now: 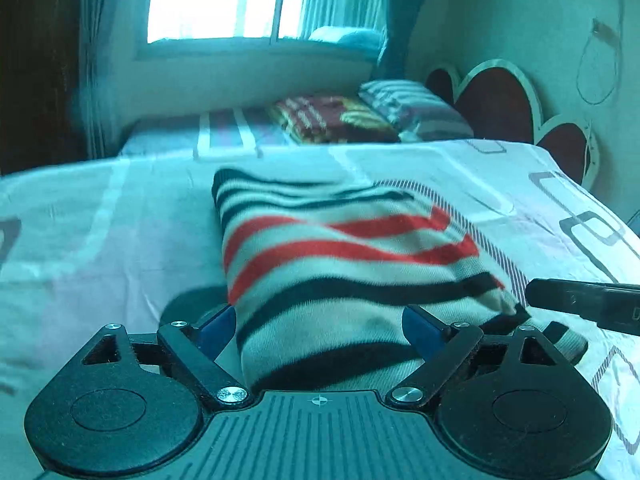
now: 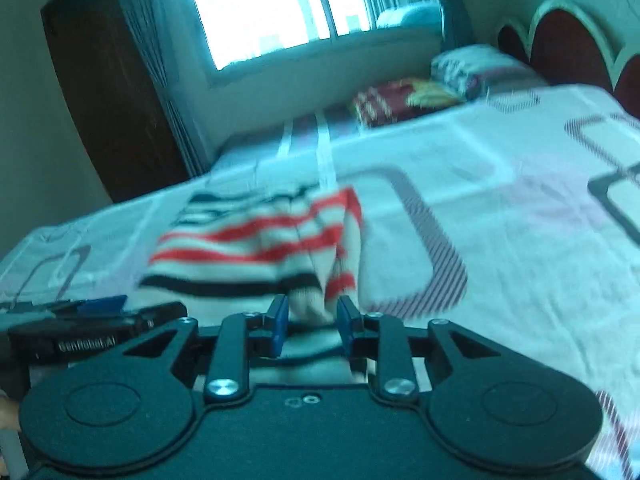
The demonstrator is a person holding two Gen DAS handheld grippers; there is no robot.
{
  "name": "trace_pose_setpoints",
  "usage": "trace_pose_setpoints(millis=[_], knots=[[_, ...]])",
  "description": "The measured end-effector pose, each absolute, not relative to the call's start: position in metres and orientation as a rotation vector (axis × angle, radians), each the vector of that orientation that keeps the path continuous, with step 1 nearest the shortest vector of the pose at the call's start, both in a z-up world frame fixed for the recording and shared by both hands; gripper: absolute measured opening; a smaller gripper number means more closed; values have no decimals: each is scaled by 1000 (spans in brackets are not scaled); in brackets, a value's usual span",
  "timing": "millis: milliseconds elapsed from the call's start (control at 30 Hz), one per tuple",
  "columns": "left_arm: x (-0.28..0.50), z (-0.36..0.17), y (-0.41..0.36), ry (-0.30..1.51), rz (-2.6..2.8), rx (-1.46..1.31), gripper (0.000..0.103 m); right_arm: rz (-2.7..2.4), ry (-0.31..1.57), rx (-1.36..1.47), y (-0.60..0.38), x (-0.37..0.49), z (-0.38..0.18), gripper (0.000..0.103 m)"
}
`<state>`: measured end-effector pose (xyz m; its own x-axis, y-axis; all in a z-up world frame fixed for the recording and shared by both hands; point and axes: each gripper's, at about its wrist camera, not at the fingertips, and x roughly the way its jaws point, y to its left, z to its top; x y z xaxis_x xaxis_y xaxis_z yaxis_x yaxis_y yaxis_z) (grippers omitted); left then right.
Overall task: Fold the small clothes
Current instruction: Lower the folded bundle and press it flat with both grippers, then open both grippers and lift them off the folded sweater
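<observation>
Folding is under way: the white knitted garment with red and black stripes (image 1: 340,280) is lying bunched on the pale patterned bedsheet (image 1: 100,240). The right gripper (image 2: 312,320) is pinching its near edge at six o'clock, while the left gripper (image 1: 320,324) is standing wide apart (cloth between, unpressed). Next move, probably: carrying that pinched edge over toward twelve o'clock.

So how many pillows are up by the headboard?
2: a striped pillow beside the headboard, and a dark red patterned one left of it, toward the window. More may be hidden.
</observation>
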<state>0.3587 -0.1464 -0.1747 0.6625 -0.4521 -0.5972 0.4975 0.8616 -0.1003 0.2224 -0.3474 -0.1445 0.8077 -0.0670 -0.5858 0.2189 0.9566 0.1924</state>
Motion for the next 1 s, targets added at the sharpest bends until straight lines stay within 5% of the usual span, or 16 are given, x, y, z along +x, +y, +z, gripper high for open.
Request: trace_pose_setpoints(millis=[100, 500, 1000], knots=[[364, -193, -153, 739, -549, 111, 90, -146, 765, 201, -346, 228, -177, 26], [391, -157, -150, 630, -498, 84, 90, -91, 619, 212, -352, 287, -124, 30], [477, -165, -191, 685, -452, 46, 90, -104, 611, 112, -360, 382, -132, 19]])
